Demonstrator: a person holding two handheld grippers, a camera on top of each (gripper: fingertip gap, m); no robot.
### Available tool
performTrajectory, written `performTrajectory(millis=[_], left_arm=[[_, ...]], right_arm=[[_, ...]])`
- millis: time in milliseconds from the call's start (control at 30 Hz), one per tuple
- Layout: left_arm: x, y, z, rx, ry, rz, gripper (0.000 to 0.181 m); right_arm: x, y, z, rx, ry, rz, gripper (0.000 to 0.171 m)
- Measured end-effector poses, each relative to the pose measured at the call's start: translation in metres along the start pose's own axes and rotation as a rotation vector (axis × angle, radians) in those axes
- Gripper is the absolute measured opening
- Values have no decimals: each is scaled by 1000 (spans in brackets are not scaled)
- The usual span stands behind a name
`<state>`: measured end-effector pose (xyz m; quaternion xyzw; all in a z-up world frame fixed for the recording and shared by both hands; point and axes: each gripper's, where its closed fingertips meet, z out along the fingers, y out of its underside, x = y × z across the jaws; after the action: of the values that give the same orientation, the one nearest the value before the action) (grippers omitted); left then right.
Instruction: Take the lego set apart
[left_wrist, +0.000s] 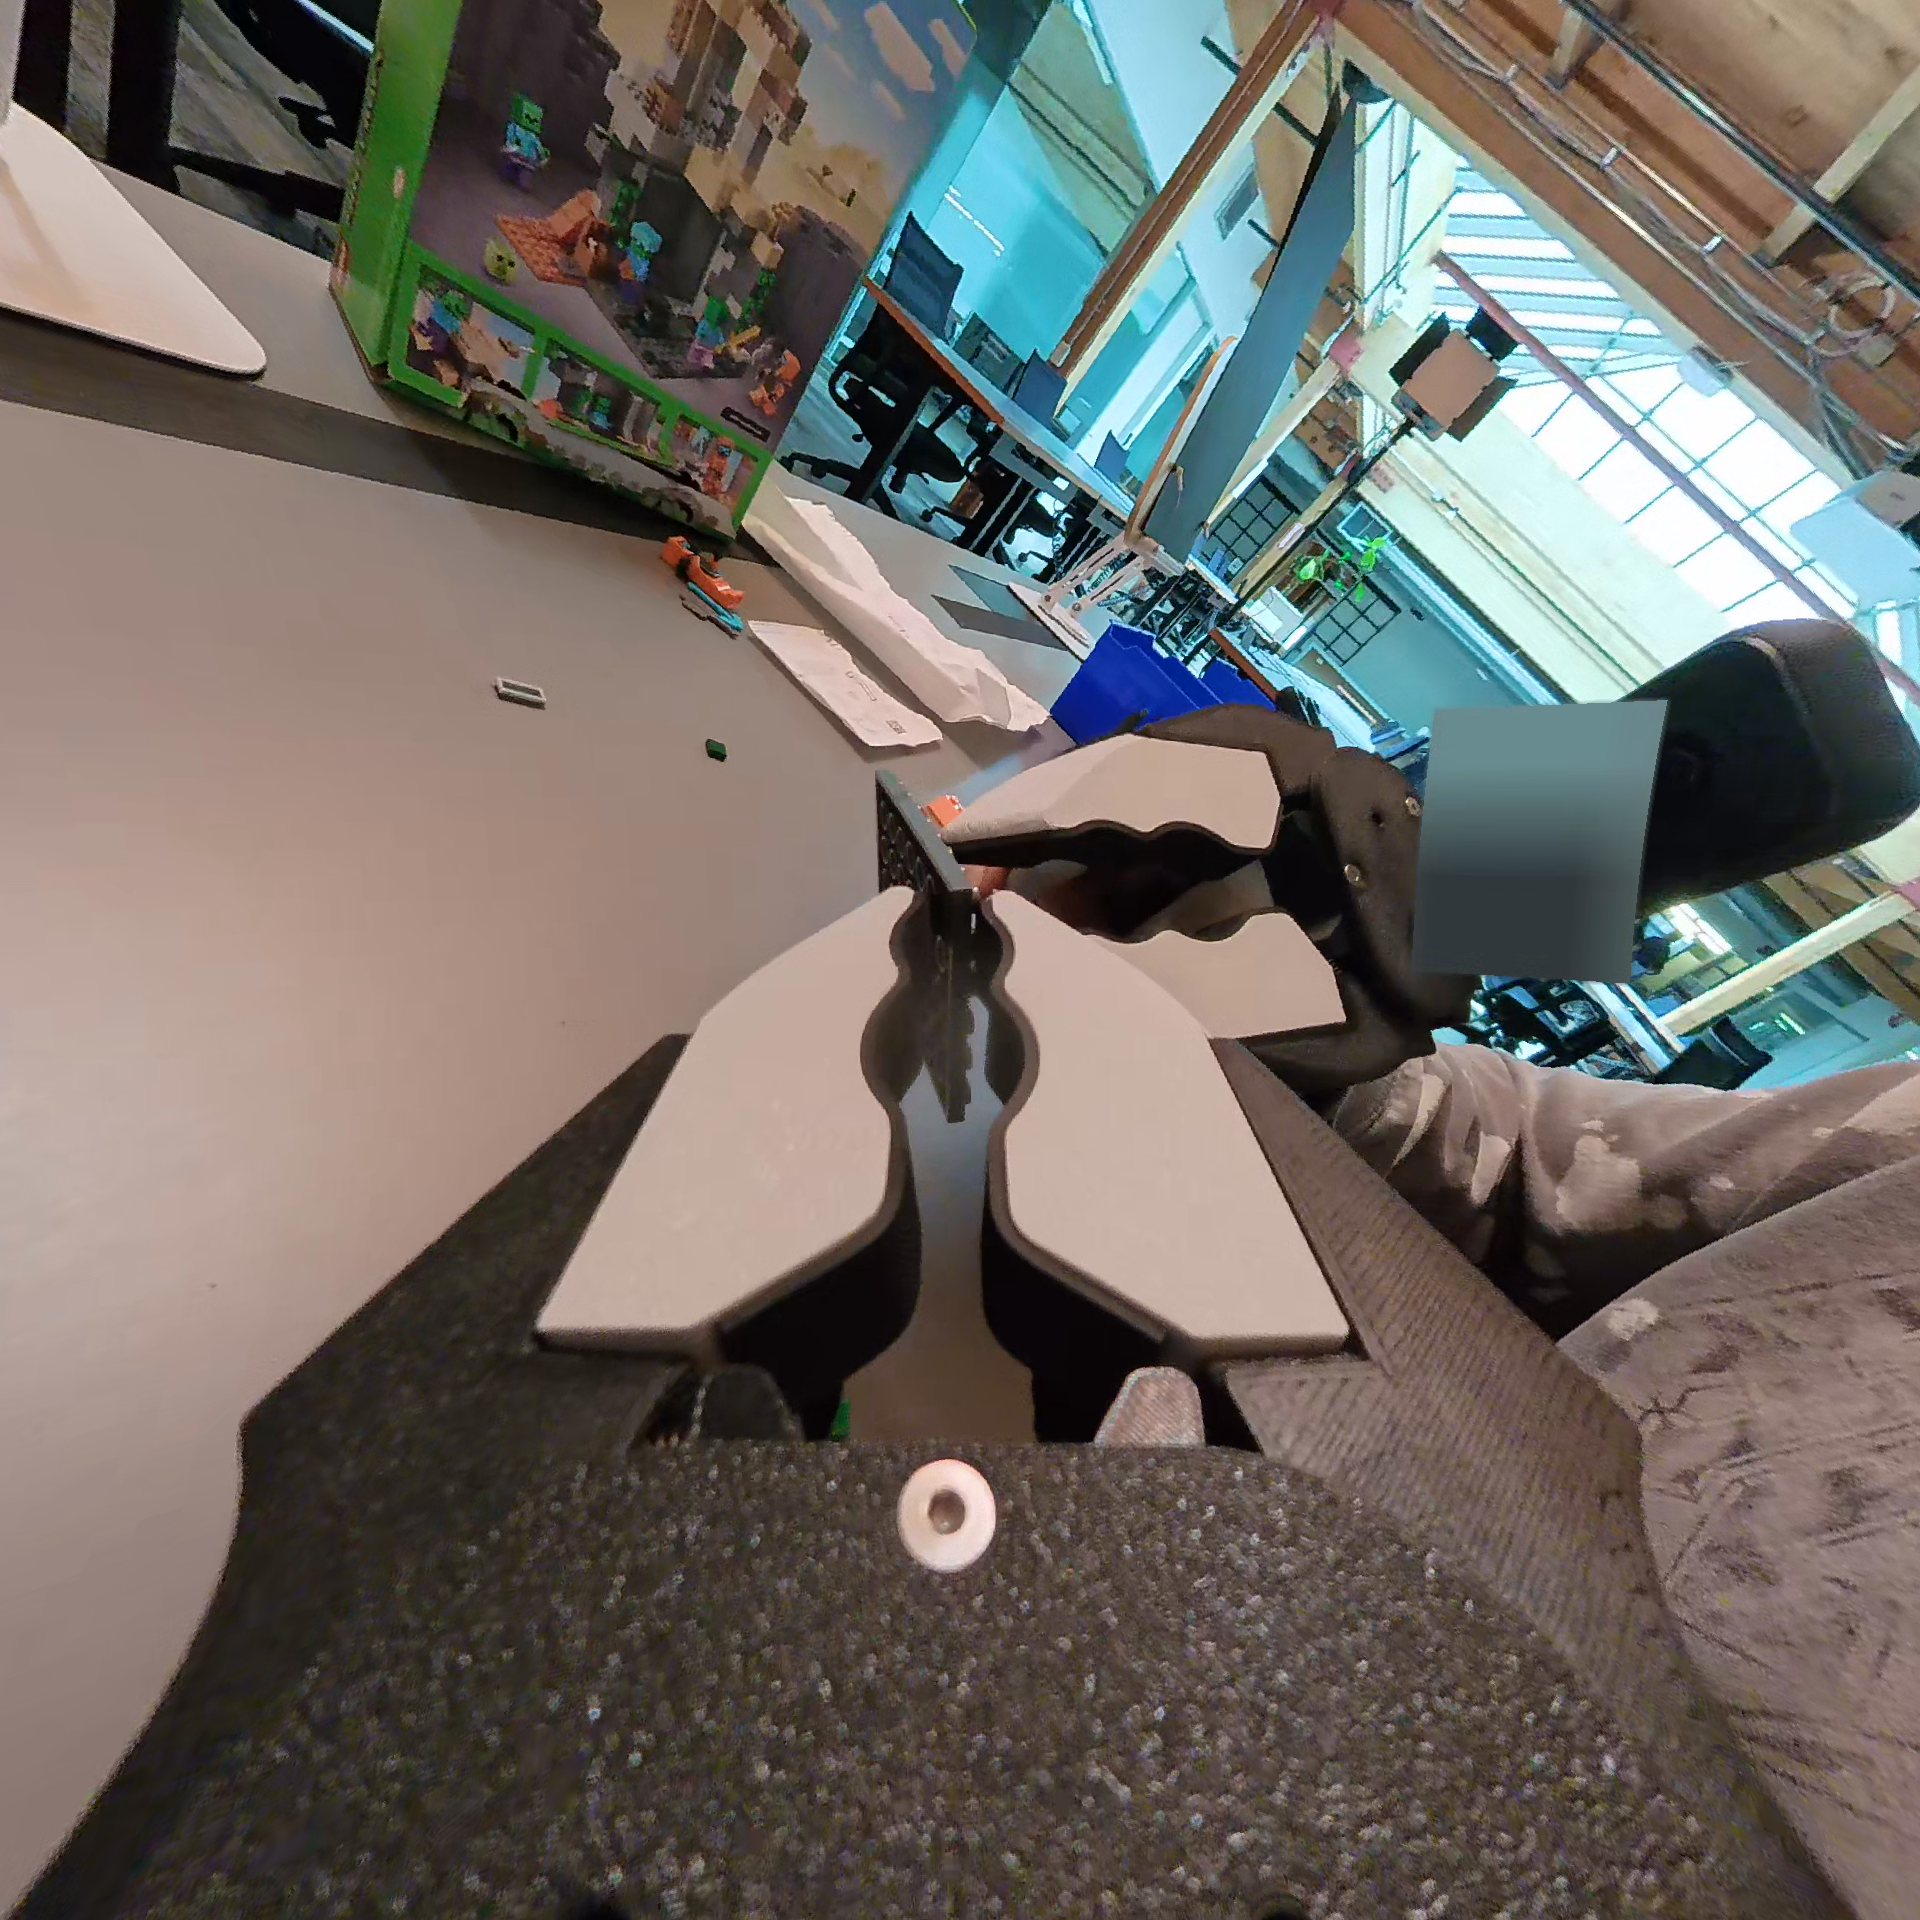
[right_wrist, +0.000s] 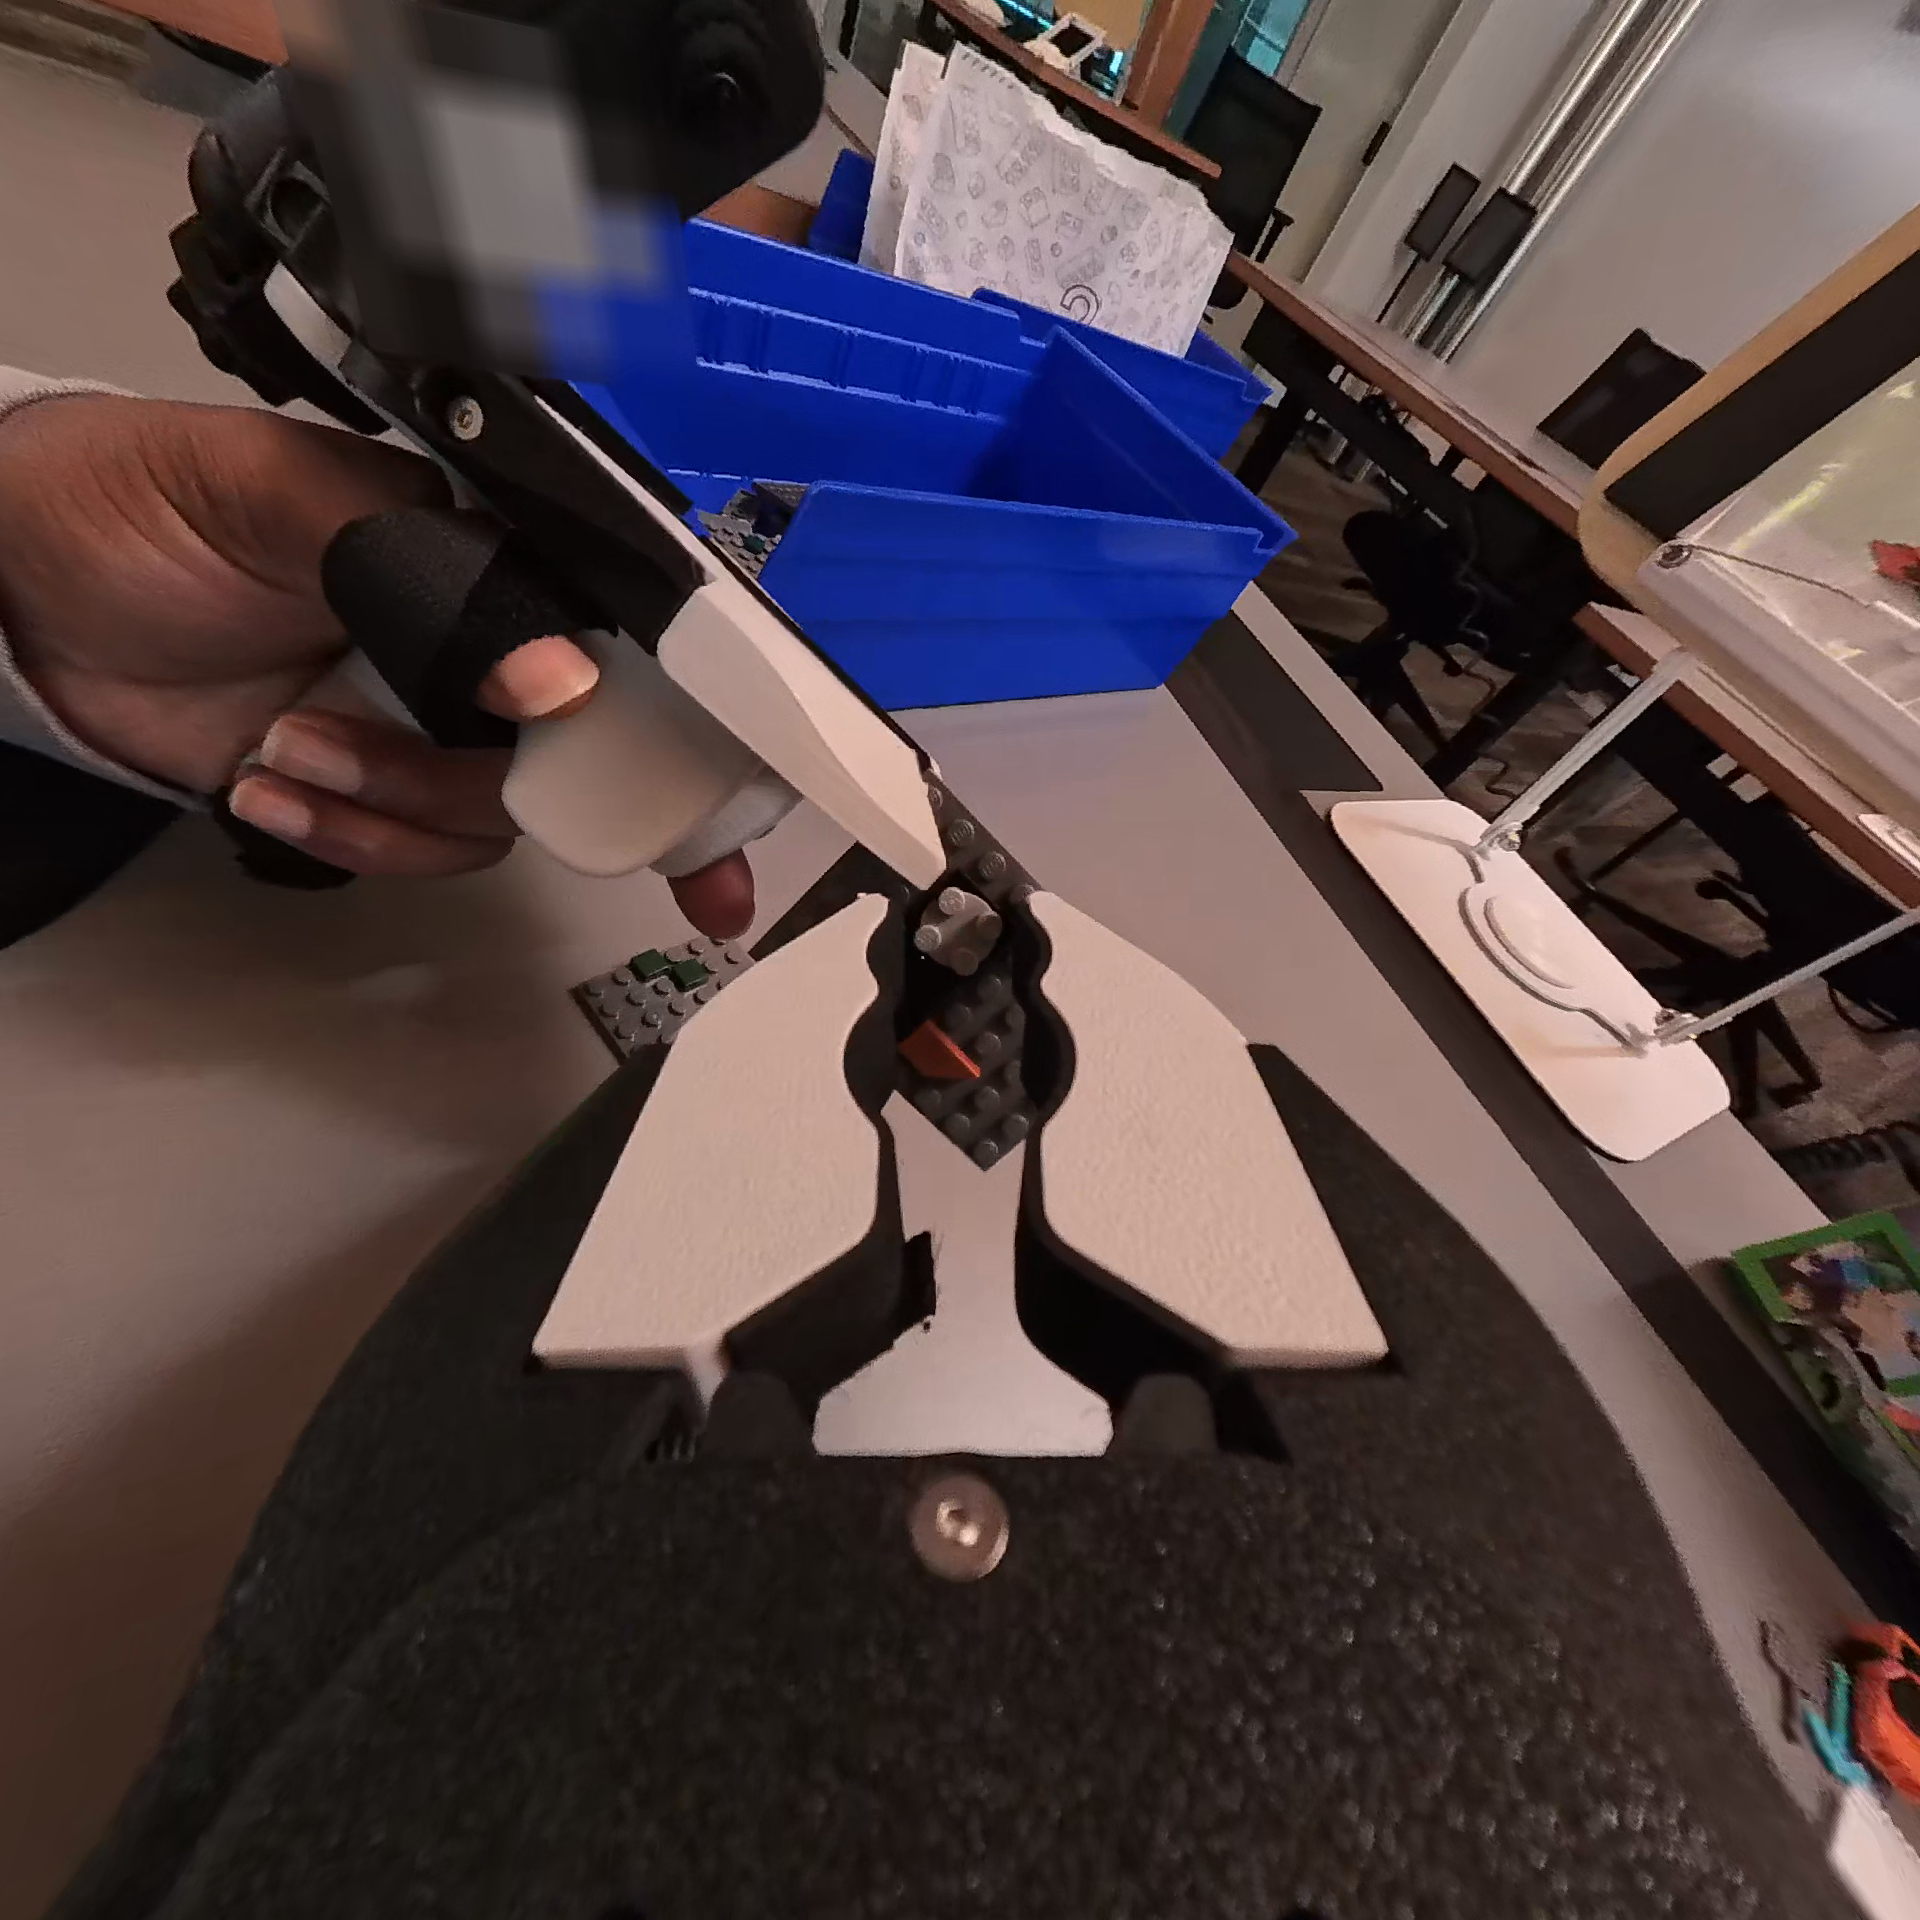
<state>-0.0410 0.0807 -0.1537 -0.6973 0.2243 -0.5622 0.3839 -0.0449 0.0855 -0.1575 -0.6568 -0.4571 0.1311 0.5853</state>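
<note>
Above the near table edge, left gripper (left_wrist: 951, 914) pinches thin, stiff dark plate (right_wrist: 977, 1081) edgewise; right gripper (right_wrist: 961, 920) clamps its light grey brick (right_wrist: 958, 925), likely to pop off.

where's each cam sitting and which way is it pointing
Left wrist view: on the left gripper, looking along its fingers at the edge-on dark plate, right gripper and sleeve beyond.
Right wrist view: on the right gripper, facing the plate's studs, a grey brick, the left gripper and hand.
Shared: both grippers, plate, blue bins.
</note>
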Motion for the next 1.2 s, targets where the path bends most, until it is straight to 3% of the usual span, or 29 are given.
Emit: performTrajectory(millis=[500, 767, 867, 1200], left_arm=[[5, -7, -2, 36, 7, 47, 6], [4, -15, -8, 51, 12, 31, 6], [5, -11, -6, 36, 6, 41, 6], [5, 1, -2, -47, -123, 291, 7]], right_arm=[[9, -5, -9, -7, 46, -92, 0], [3, -19, -14, 68, 5, -108, 0], [-1, -14, -9, 33, 1, -118, 9], [-3, 0, -5, -39, -32, -164, 5]])
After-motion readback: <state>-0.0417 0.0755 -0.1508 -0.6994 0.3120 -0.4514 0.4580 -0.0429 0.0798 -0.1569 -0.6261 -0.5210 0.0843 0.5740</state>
